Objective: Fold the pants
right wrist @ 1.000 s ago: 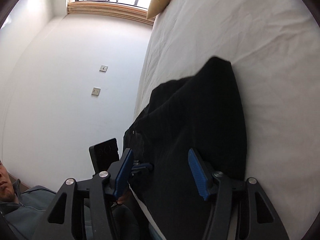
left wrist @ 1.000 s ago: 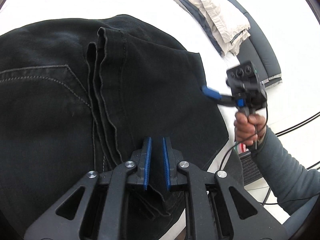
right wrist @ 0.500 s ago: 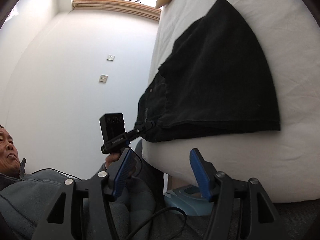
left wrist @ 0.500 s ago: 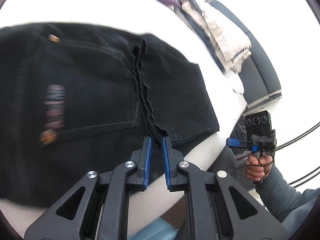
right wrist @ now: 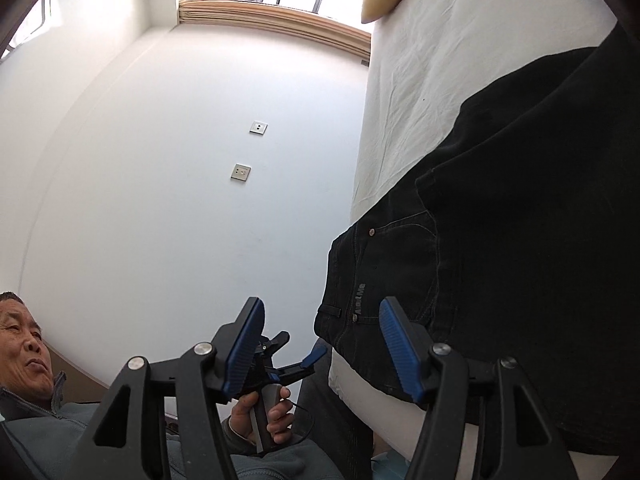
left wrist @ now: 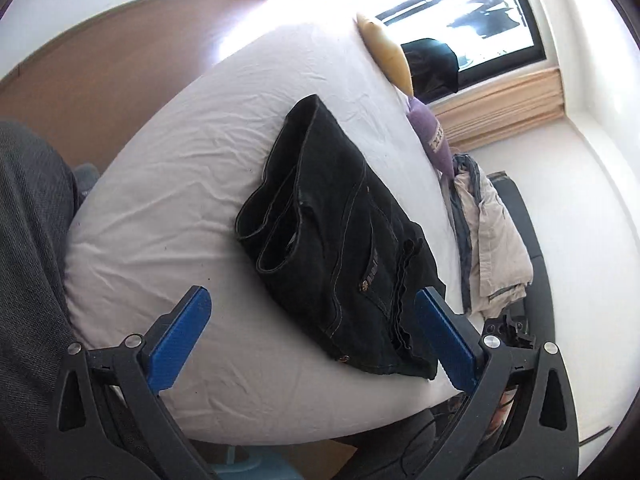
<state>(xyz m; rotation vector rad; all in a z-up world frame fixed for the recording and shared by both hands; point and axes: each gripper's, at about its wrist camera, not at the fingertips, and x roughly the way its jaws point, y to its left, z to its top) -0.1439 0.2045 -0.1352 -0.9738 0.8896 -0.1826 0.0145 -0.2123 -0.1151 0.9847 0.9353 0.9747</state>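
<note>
2 grippers — left gripper [left wrist: 312, 336] wide apart; right gripper [right wrist: 322, 346] wide apart — holding nothing; pants [left wrist: 344, 232] folded on bed [left wrist: 168, 184]

The folded pants [left wrist: 340, 240] are lying on the bed [left wrist: 180, 184], near its right edge. A pillow [left wrist: 386, 50] is sitting at the far end behind them, and a pile of clothes [left wrist: 492, 240] is resting right of the bed.

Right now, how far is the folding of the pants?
Done, it seems: the pants lie on the bed as a compact stack, legs doubled over the seat. In hand: nothing; the left tool and right tool are both open and off the cloth. Left: perhaps only tidying the corner that hangs over the bed's edge.
</note>
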